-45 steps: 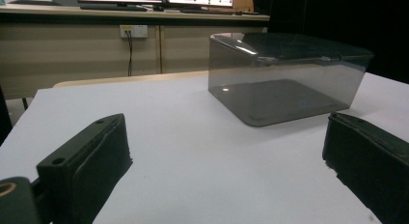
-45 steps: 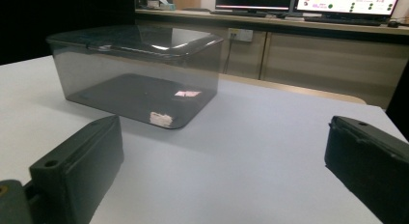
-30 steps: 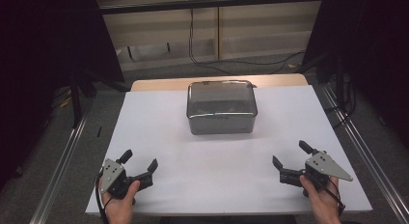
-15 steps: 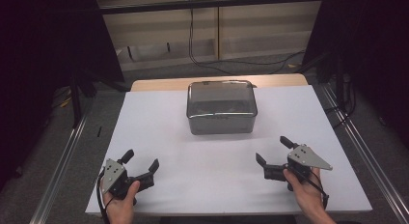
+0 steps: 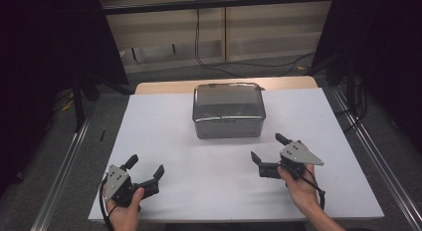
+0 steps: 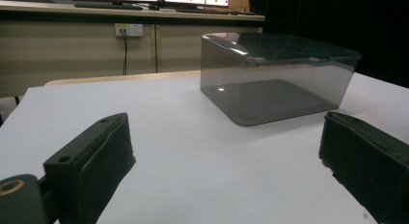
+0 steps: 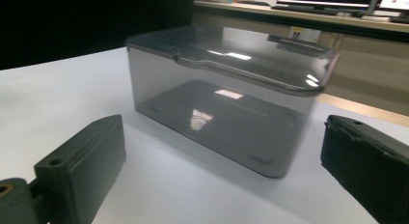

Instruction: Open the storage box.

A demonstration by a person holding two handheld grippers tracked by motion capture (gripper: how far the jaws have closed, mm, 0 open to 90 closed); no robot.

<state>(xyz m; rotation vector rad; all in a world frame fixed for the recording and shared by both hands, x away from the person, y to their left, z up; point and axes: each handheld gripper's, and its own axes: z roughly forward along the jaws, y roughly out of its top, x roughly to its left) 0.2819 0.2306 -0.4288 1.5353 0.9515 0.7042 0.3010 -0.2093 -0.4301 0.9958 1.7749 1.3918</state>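
Note:
A smoky translucent plastic box [image 5: 228, 116] with its lid on stands at the middle back of the white table [image 5: 164, 126]. My left gripper [image 5: 145, 167] rests open near the front left edge, well short of the box [image 6: 275, 77], nothing between its jaws. Open as well, my right gripper [image 5: 268, 148] sits in front of the box's right corner, pointing at the box [image 7: 226, 108] from close by, its jaws wider apart than that corner.
A wooden board edge [image 5: 169, 86] shows behind the white sheet. Metal rails [image 5: 64, 161] run along both sides of the table. Cables [image 5: 209, 52] lie on the floor behind, beneath a cabinet. Dark curtains stand left and right.
My right gripper has moved left and forward, from the front right of the table to just in front of the box. The left gripper has stayed put.

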